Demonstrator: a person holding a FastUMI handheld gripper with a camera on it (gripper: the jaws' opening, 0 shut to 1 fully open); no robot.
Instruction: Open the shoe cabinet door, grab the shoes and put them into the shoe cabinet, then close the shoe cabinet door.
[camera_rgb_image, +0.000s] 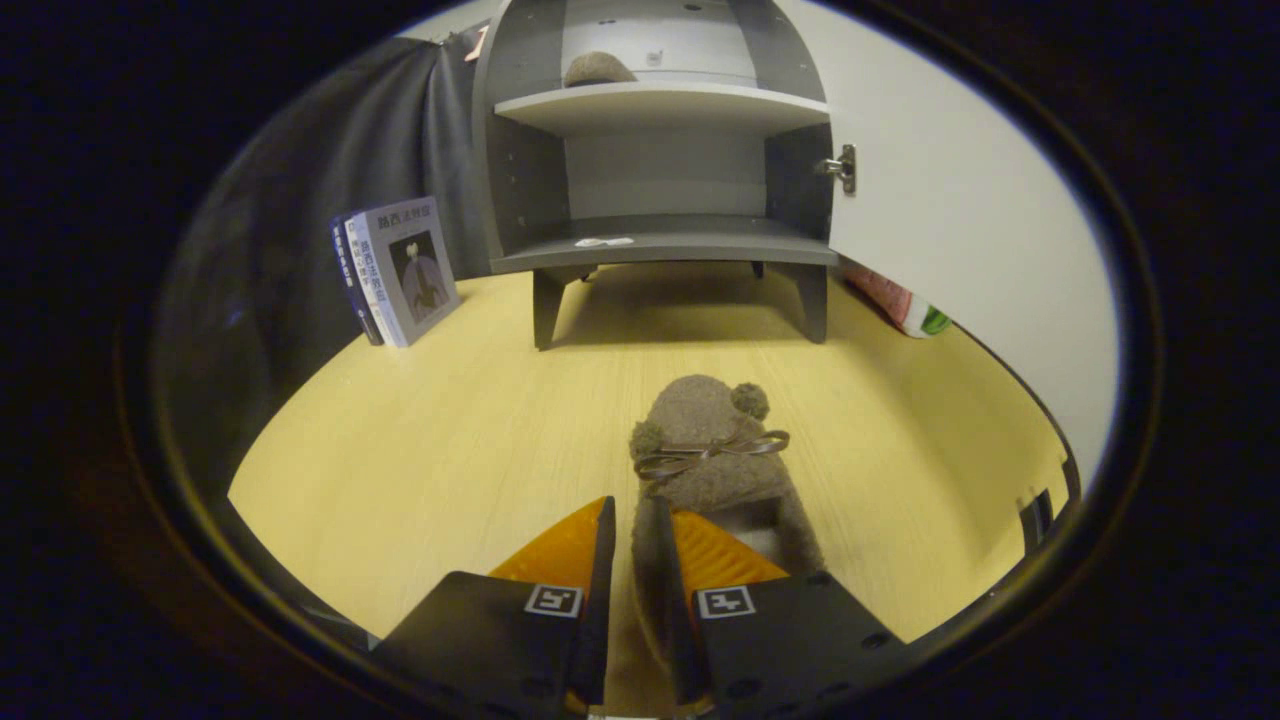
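Observation:
A fuzzy brown slipper (712, 440) with two pompoms and a thin bow lies on the yellow wooden floor, toe pointing toward the cabinet. My gripper (633, 520) is shut on the slipper's heel-side wall, one finger outside it and the other inside the opening. Beyond stands the grey shoe cabinet (660, 245) on short legs, its white door (960, 220) swung open to the right. A second brown slipper (597, 69) rests on the cabinet's upper shelf. The lower shelf holds only a small white sticker.
Two books (398, 270) lean against the black cloth wall left of the cabinet. A red and green packet (905, 305) lies on the floor behind the open door. Bare floor stretches between the slipper and the cabinet.

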